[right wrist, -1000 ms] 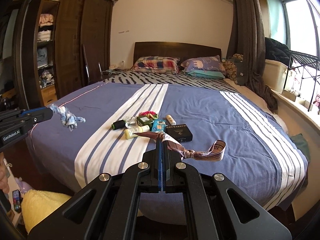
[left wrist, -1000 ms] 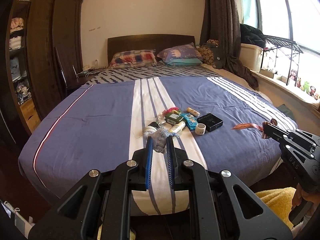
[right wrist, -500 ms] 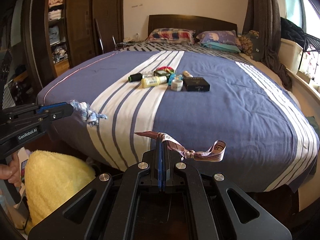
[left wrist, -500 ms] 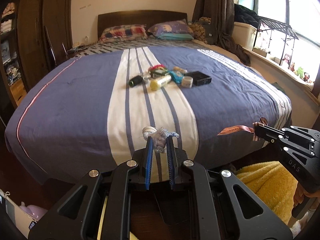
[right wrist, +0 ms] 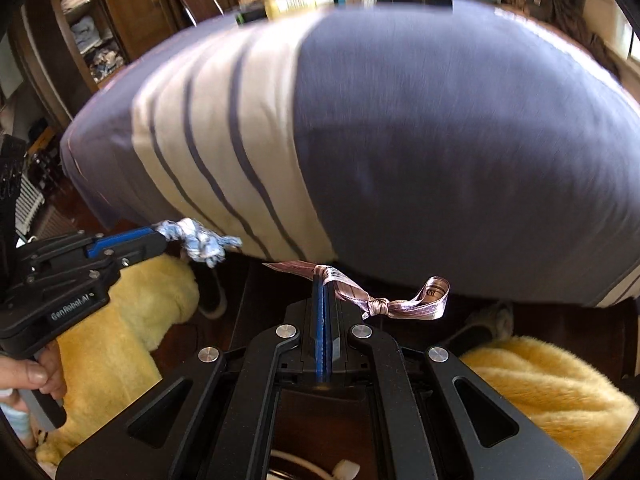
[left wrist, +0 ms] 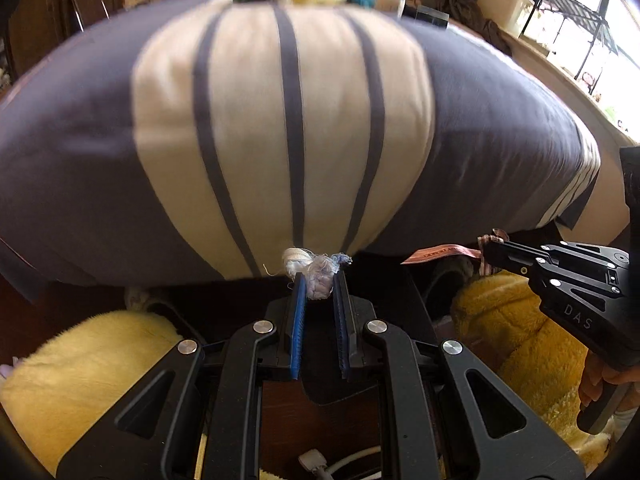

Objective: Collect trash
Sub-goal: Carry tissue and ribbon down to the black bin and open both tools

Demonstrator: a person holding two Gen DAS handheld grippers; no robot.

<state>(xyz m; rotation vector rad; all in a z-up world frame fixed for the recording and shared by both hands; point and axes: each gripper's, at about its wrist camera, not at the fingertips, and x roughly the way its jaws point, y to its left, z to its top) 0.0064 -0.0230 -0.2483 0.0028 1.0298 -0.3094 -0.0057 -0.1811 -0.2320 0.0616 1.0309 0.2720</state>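
Left wrist view: left gripper [left wrist: 319,280] pinches a crumpled blue-white tissue wad [left wrist: 318,270] at 12 o'clock; right gripper [right wrist: 323,280], fully closed, clamps a knotted pink satin ribbon [right wrist: 384,303] trailing toward 3 o'clock.

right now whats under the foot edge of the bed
Below the bed edge: dark floor, yellow fuzzy fabric at both sides, and a slipper. Farther under the bed is in shadow, and the left gripper and right gripper cover part.

Daylight from right window [left wrist: 576,20]; bed [left wrist: 280,120] motion-blurred; fisheye edges warped, dark.
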